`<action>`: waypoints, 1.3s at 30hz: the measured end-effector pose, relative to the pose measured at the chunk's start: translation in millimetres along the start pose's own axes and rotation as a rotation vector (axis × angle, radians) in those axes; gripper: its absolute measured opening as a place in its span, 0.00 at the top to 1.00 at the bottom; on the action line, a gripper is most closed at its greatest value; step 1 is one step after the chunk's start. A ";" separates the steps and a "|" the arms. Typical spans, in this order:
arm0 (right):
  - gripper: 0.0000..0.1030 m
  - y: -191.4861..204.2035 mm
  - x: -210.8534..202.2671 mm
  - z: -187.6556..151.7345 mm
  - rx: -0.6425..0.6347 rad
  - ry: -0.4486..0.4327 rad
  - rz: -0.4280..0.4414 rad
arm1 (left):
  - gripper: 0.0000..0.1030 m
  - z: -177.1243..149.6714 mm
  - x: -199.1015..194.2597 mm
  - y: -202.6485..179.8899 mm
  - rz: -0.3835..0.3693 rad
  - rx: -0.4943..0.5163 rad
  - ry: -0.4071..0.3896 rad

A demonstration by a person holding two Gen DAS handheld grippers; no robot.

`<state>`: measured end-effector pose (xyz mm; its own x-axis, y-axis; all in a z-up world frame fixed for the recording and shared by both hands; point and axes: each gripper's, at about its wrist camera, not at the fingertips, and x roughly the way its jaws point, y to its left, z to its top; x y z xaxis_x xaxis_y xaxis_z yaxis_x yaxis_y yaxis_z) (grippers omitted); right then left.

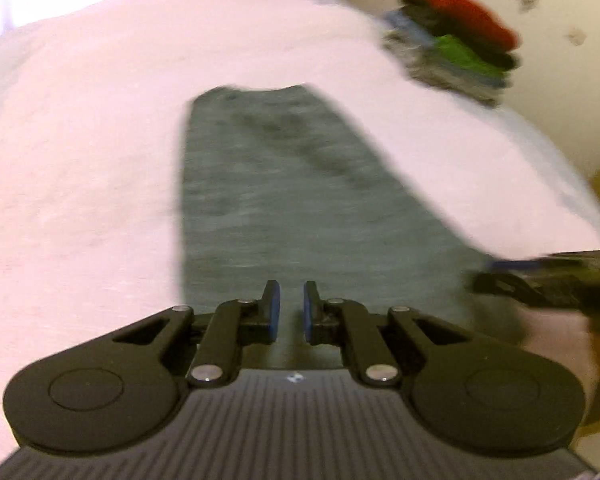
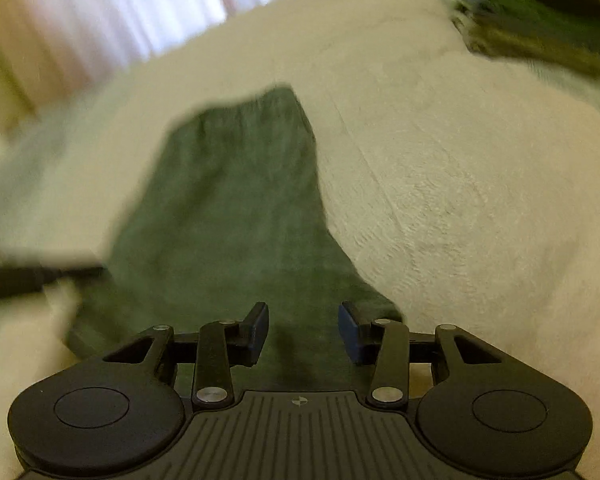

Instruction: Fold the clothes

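A grey-green garment (image 1: 284,192) lies flat in a long folded strip on the white bed cover (image 1: 80,160); it also shows in the right wrist view (image 2: 228,208). My left gripper (image 1: 291,304) is over the garment's near end, jaws a little apart with nothing between them. My right gripper (image 2: 303,322) is over the near right corner of the garment, jaws wide apart and empty. The right gripper shows at the right edge of the left wrist view (image 1: 548,280), and the left gripper shows blurred at the left edge of the right wrist view (image 2: 24,276). Both views are motion-blurred.
A stack of folded clothes (image 1: 456,44), red on top with green and dark layers, sits at the bed's far right corner; it also shows in the right wrist view (image 2: 540,16). Curtains (image 2: 120,4) hang behind the bed. A wall (image 1: 560,60) stands at the right.
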<state>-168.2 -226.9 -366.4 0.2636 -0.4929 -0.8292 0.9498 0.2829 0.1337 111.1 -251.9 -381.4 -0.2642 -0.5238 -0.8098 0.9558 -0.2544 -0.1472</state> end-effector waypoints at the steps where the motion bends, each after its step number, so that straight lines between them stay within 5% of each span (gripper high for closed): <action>1: 0.58 2.7 3.2 -10.1 -0.048 0.024 -0.050 | 0.93 -5.1 8.1 4.9 0.030 0.016 0.041; 3: 0.58 -0.7 3.2 -23.3 -0.071 0.066 -0.120 | 0.93 -17.6 3.2 10.2 0.026 -0.007 0.061; 4: 0.58 -11.7 -1.3 -27.2 0.006 0.079 -0.089 | 0.93 -24.0 -1.7 12.6 0.015 -0.025 0.063; 7: 0.52 -55.9 -19.7 -41.3 0.346 0.110 0.081 | 0.87 -34.3 -27.2 28.0 -0.027 -0.181 0.052; 8: 0.37 -70.6 -25.8 -46.0 0.459 0.121 0.138 | 0.77 -36.5 -34.4 35.6 -0.039 -0.246 0.038; 9: 0.34 -82.9 -28.6 -49.7 0.555 0.116 0.189 | 0.72 -38.7 -40.6 45.0 -0.051 -0.315 0.023; 12: 0.35 -99.9 -16.9 -54.5 0.687 0.102 0.296 | 0.64 -39.7 -35.5 75.1 -0.125 -0.513 -0.001; 17: 0.40 -100.0 19.8 -53.3 0.696 0.118 0.373 | 0.66 -42.8 8.0 97.2 -0.264 -0.641 0.072; 18: 0.63 -101.1 22.1 -52.3 0.706 0.123 0.386 | 0.72 -43.4 13.1 95.1 -0.283 -0.641 0.088; 19: 0.79 -102.7 23.1 -52.6 0.714 0.133 0.397 | 0.91 -44.9 14.4 92.6 -0.288 -0.635 0.102; 21: 0.94 -106.0 25.2 -53.1 0.731 0.154 0.419 | 0.98 -50.4 14.0 89.4 -0.289 -0.645 0.115; 25: 0.96 -115.2 3.1 -35.3 0.684 0.118 0.415 | 0.99 -58.7 -3.2 90.3 -0.325 -0.729 0.069; 30: 0.96 -128.8 -36.9 -15.8 0.608 0.057 0.393 | 0.99 -70.9 -18.6 62.0 -0.367 -0.692 0.061; 34: 0.95 -131.6 -26.5 -25.3 0.524 0.141 0.265 | 0.96 -93.0 -5.1 35.3 -0.258 -0.673 0.100; 35: 0.91 -131.6 -20.1 -29.2 0.511 0.173 0.213 | 0.95 -93.9 -6.1 31.5 -0.230 -0.676 0.091; 39: 0.37 -121.0 -34.1 -19.3 0.434 0.129 0.033 | 0.85 -76.8 -28.7 19.0 -0.064 -0.569 0.085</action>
<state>-295.3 -228.4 -364.8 0.2980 -0.3754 -0.8776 0.9311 -0.0883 0.3539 146.7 -179.3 -404.6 -0.3348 -0.4486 -0.8287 0.8632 0.2066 -0.4606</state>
